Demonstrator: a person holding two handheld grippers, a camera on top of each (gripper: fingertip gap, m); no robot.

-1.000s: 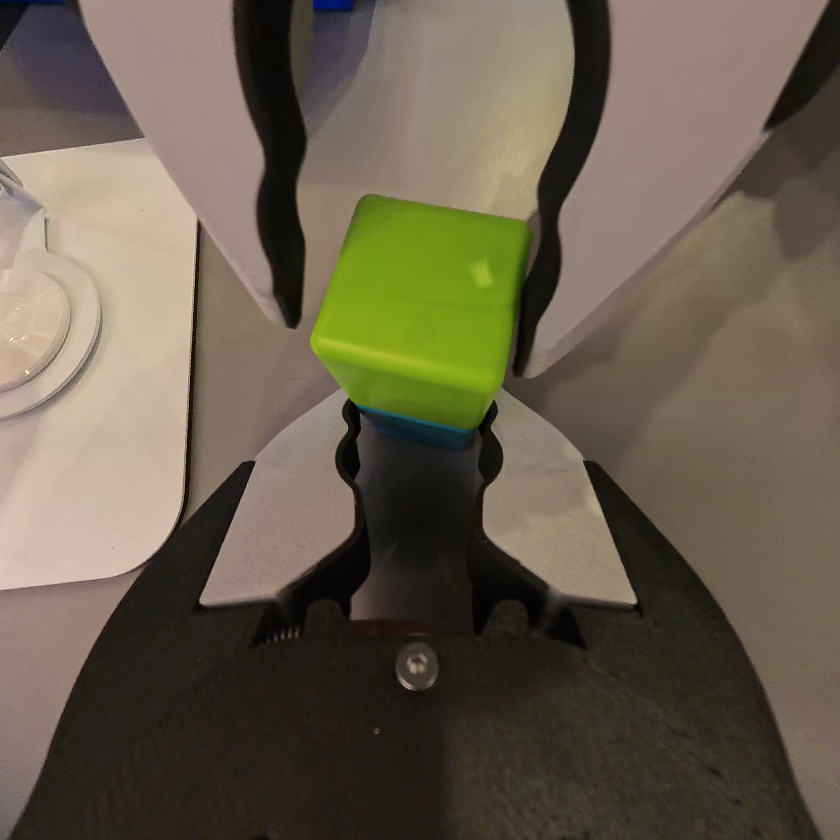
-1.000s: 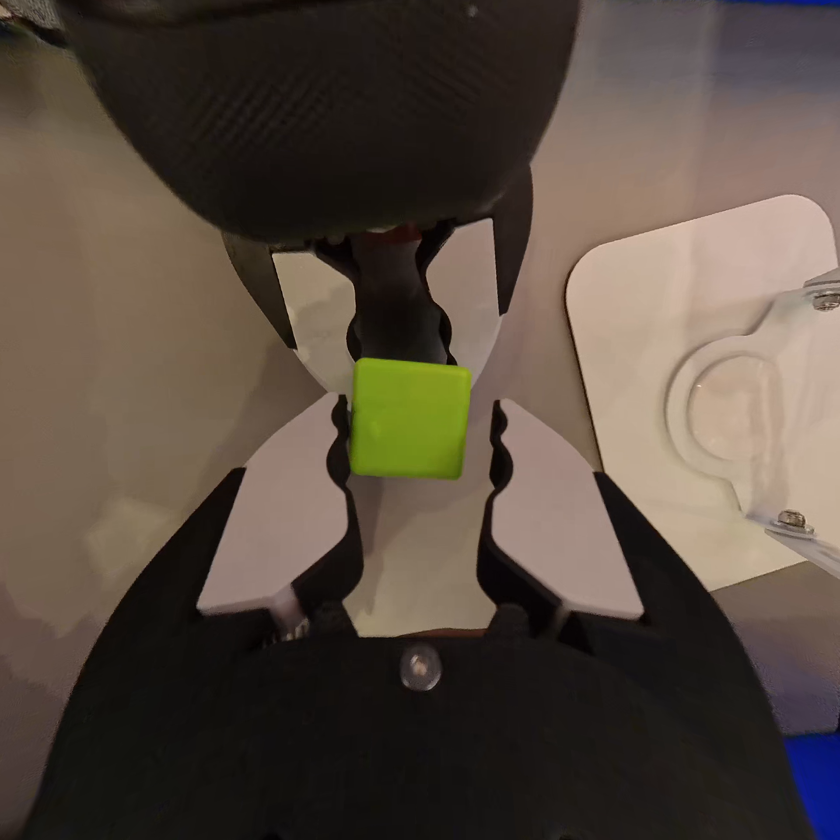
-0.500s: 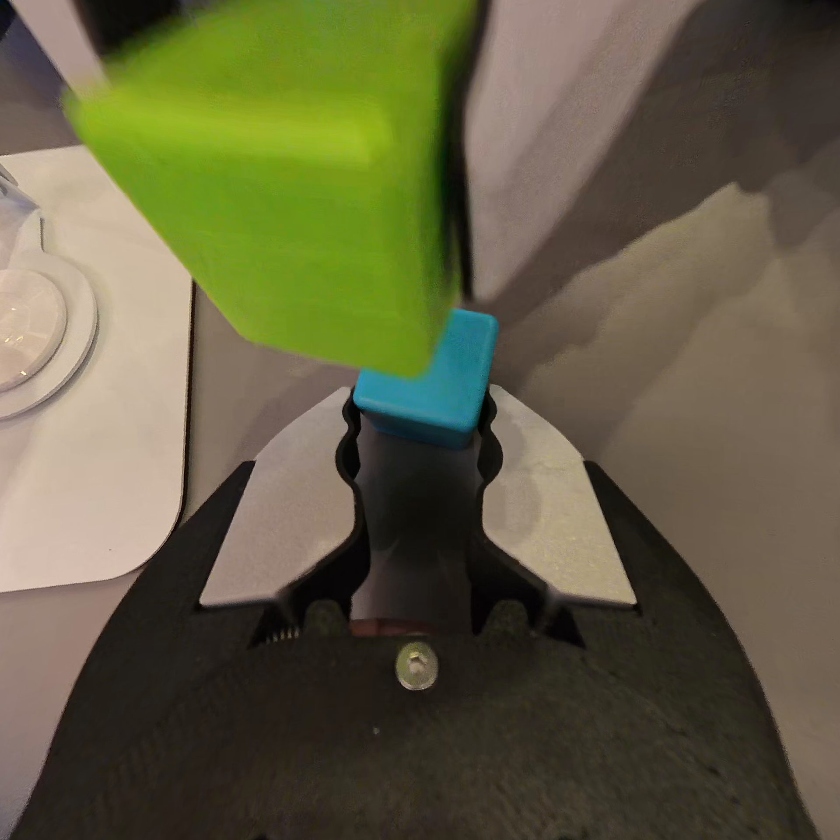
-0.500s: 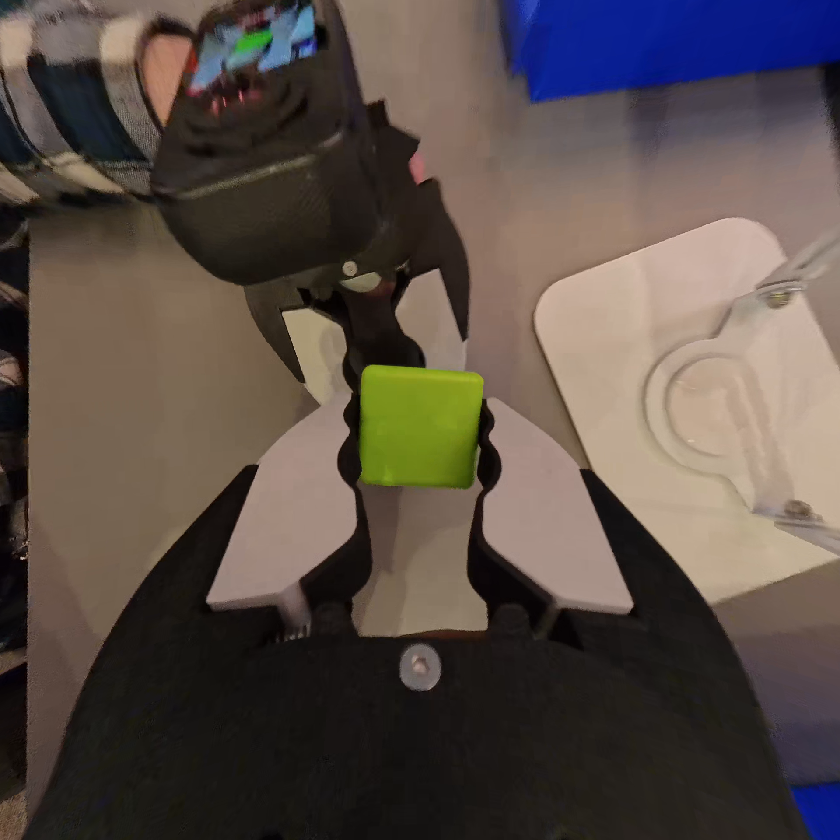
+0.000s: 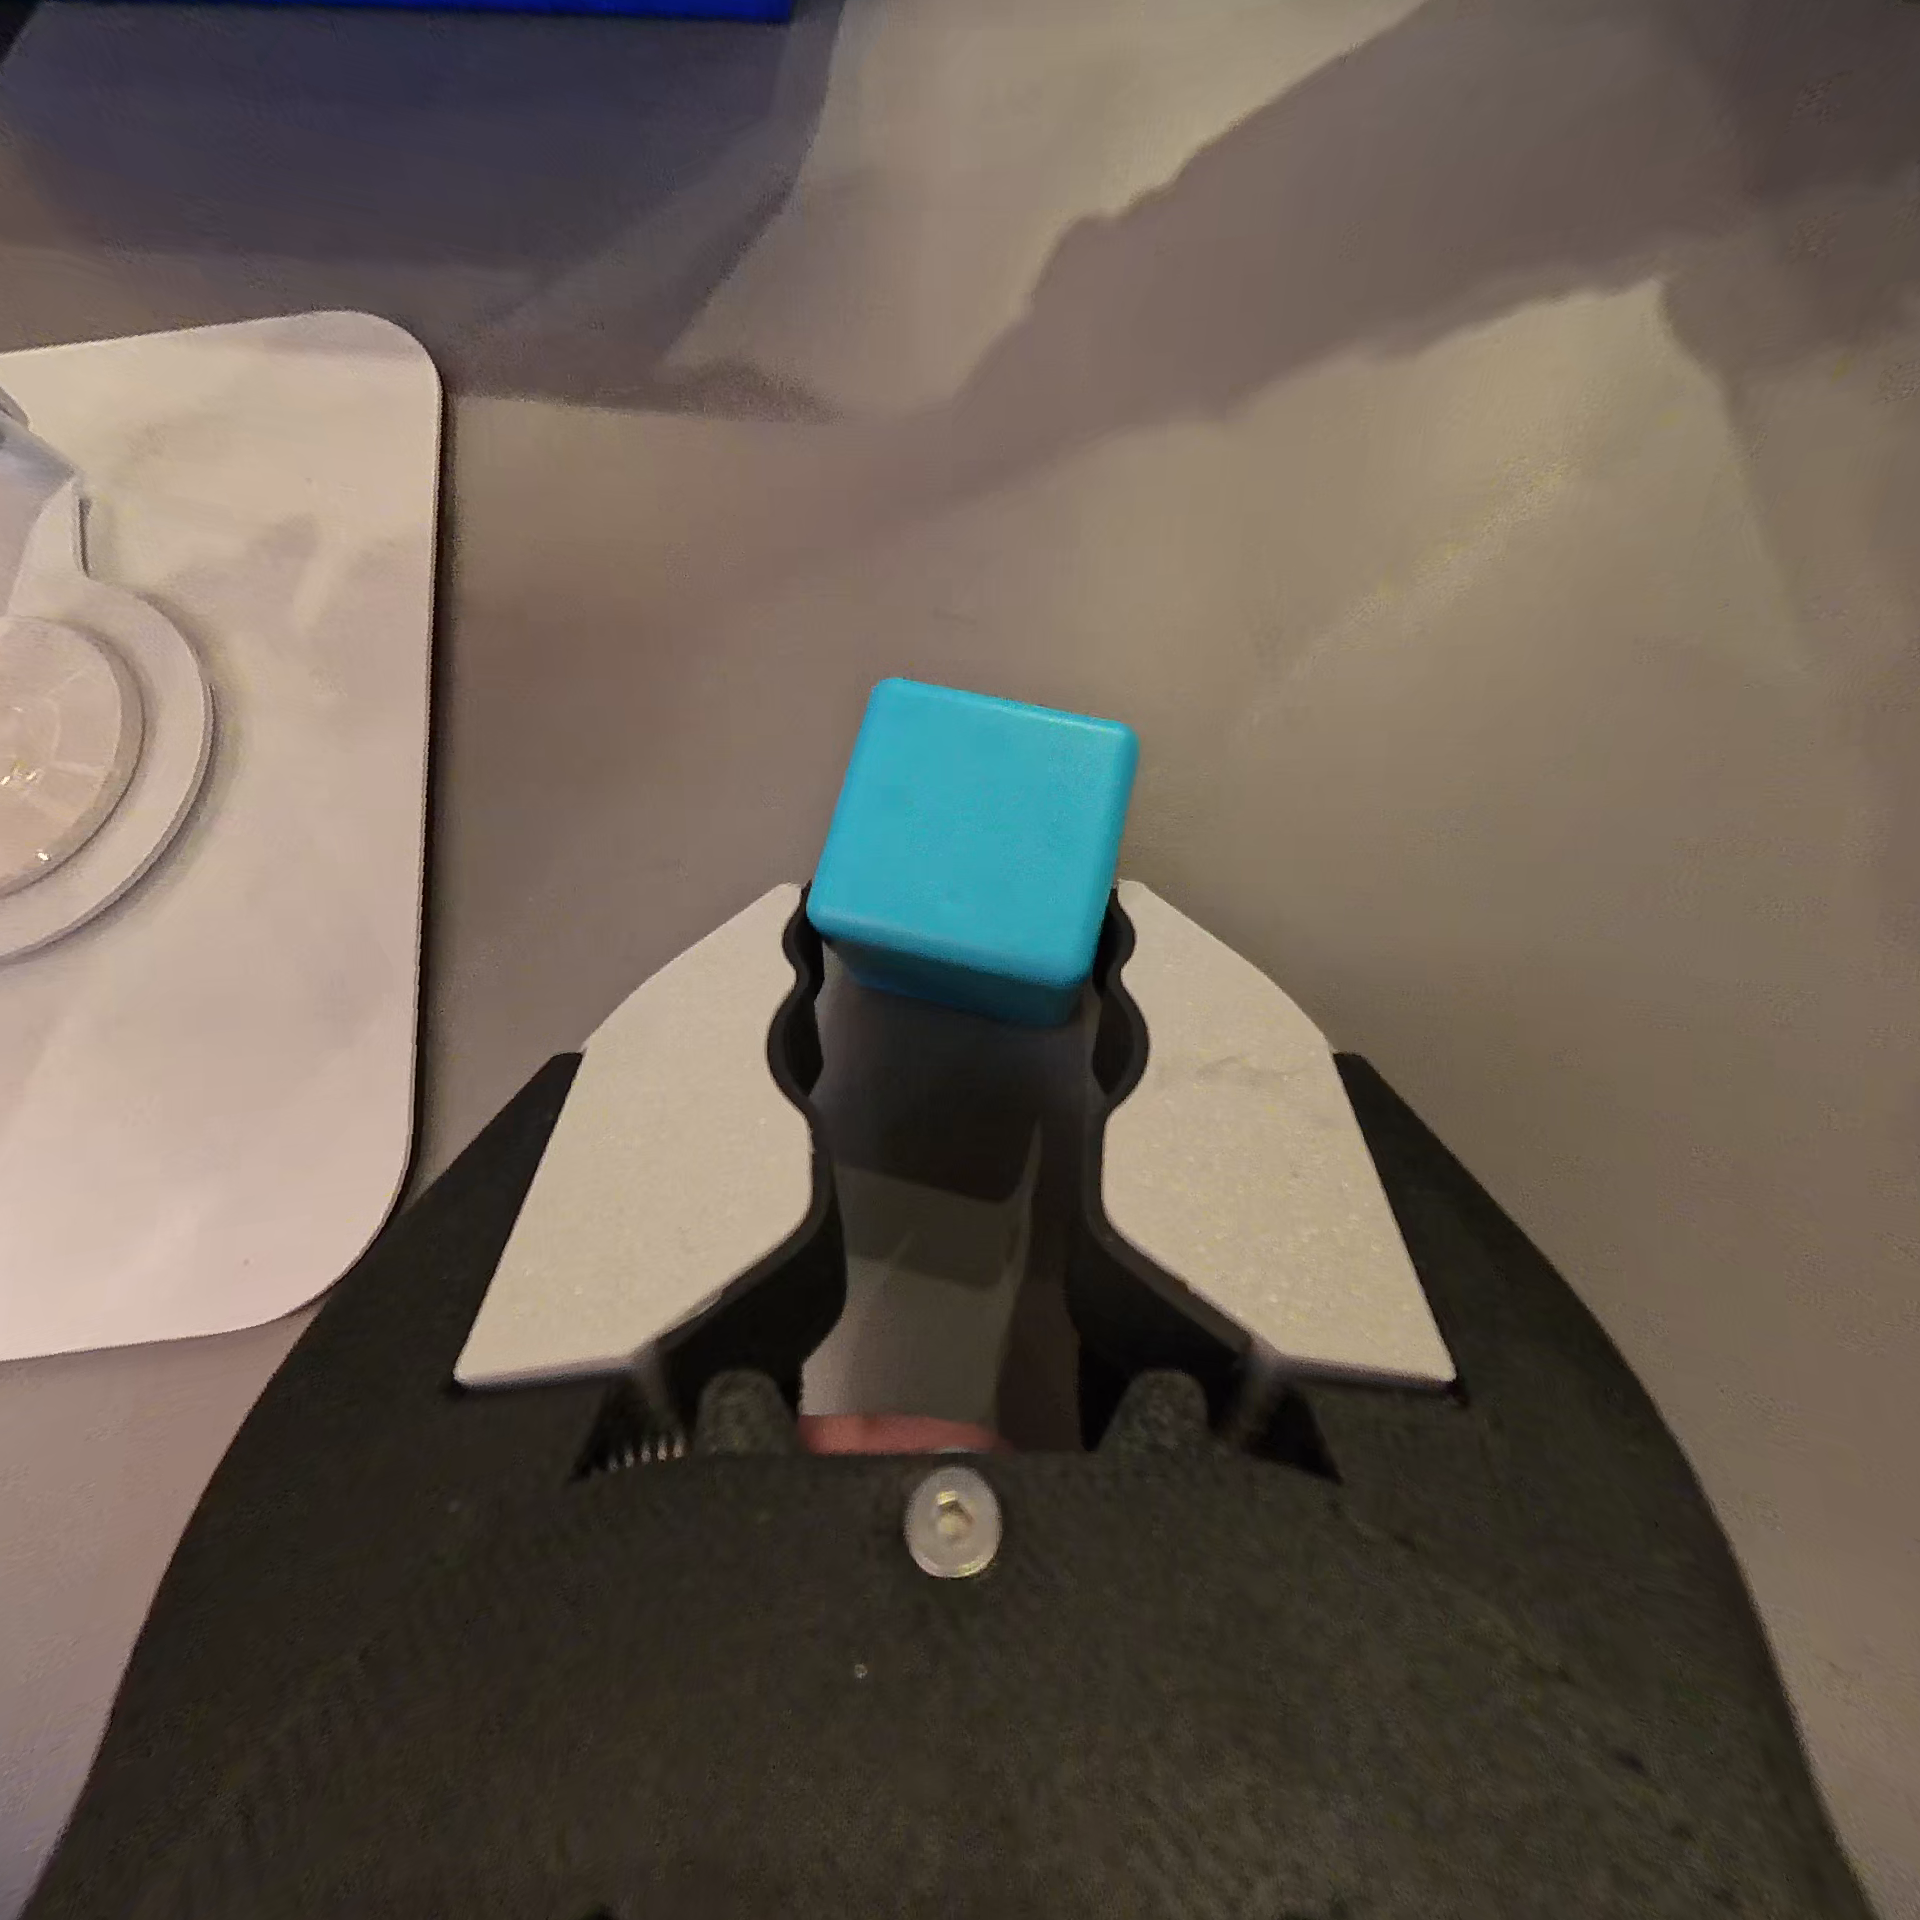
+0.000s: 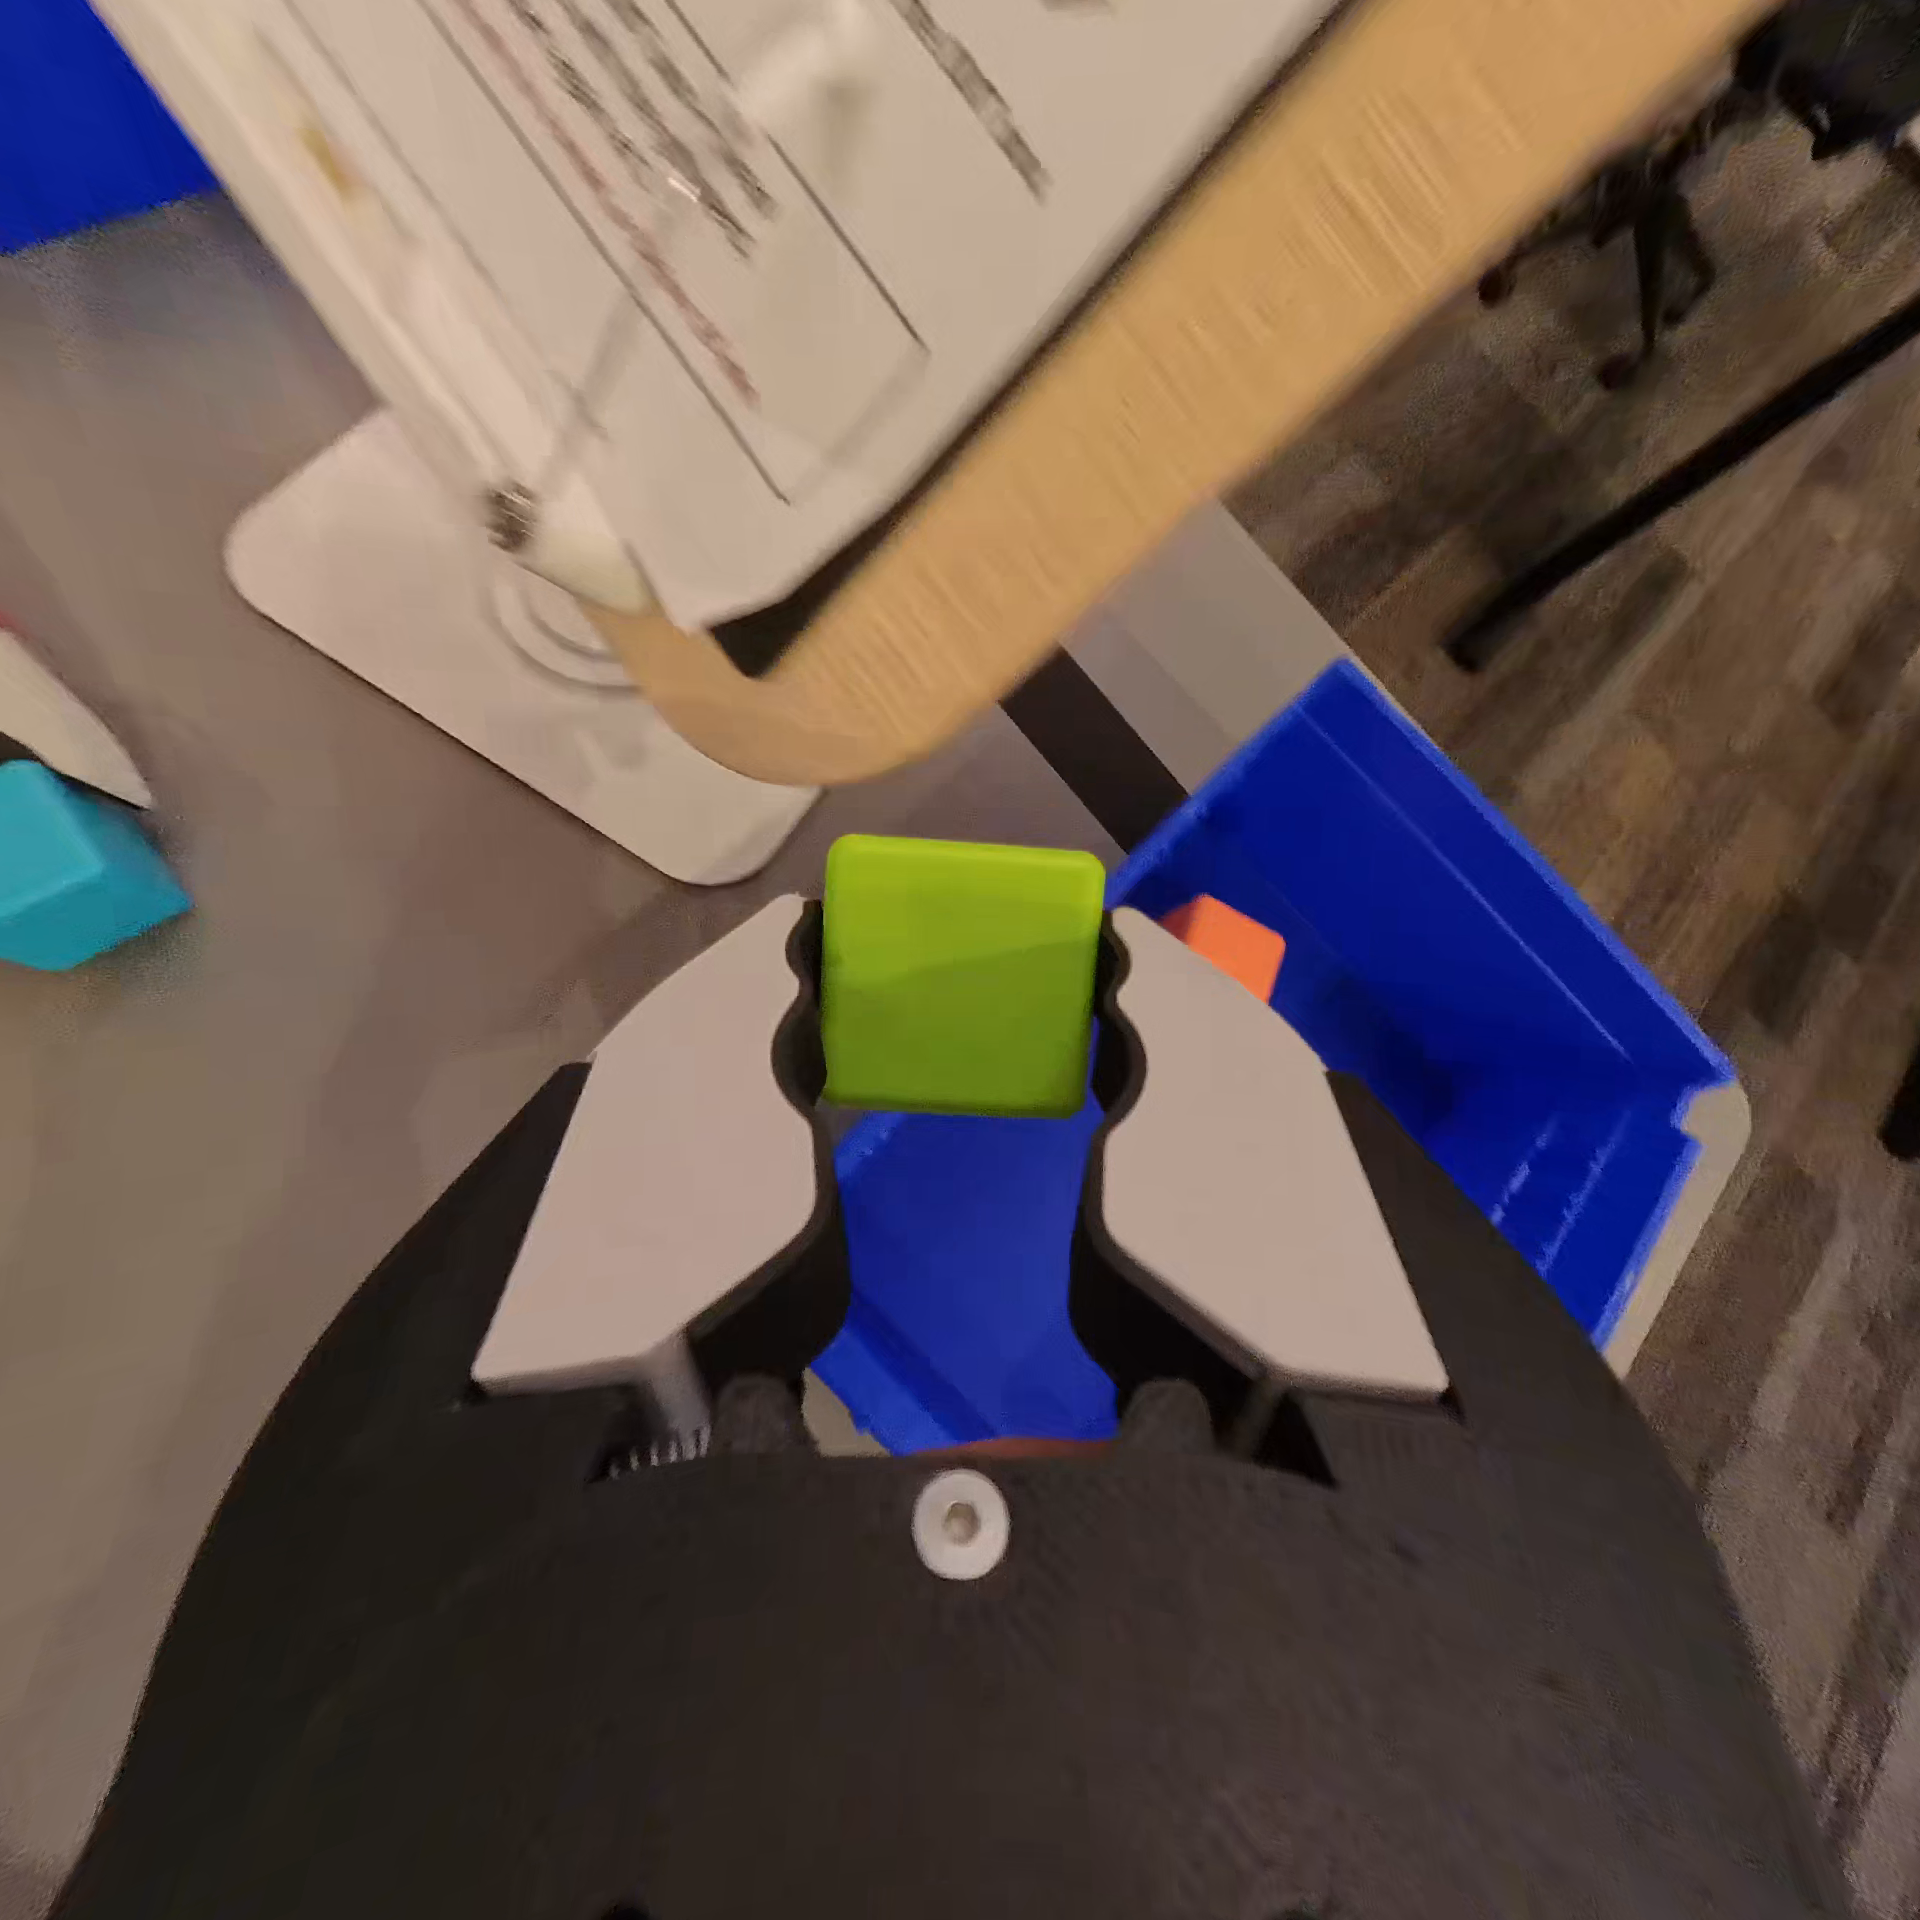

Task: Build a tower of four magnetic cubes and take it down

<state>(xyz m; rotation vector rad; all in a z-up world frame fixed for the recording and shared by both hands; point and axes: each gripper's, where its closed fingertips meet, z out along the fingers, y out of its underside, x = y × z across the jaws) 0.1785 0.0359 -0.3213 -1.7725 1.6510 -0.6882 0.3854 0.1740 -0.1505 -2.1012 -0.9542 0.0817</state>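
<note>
Lifted off the blue cube [image 5: 966, 852], the green cube [image 6: 961, 982] now hangs over the blue bin [image 6: 1455, 935], each tool clamped.

Dim, warm indoor light. In the left wrist view the picture is fairly sharp: the blue cube [image 5: 966, 852] has crisp edges, and broad soft-edged shadows fall across the grey surface [image 5: 1455, 727] beyond it. The right wrist view is smeared by motion: the printed sheet [image 6: 665, 260] and wooden board [image 6: 1195, 364] streak, and the floor [image 6: 1714, 779] blurs, while the green cube [image 6: 961, 982] stays clear. Both views bend at the edges, as a wide lens does.
</note>
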